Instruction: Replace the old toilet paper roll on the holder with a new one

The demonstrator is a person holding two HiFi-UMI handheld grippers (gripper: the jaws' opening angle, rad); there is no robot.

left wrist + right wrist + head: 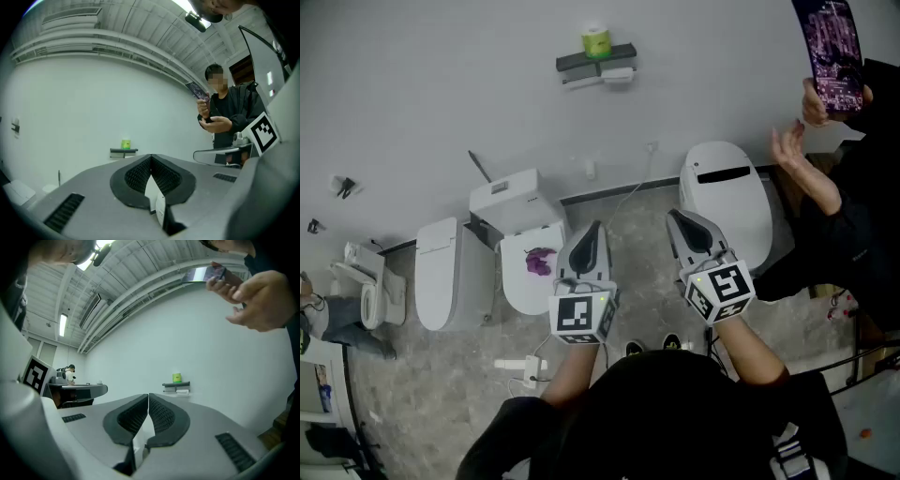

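Left tool and right tool both pinched shut, empty — arriving closed at the holder could knock off the green roll.

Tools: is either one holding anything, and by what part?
Nothing is held. The left tool and right tool are both shut and empty; the green roll sits on the shelf.

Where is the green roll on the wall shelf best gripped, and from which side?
Probably across its curved sides, coming level from the front: the green roll stands upright on the shelf, with the wall behind it.
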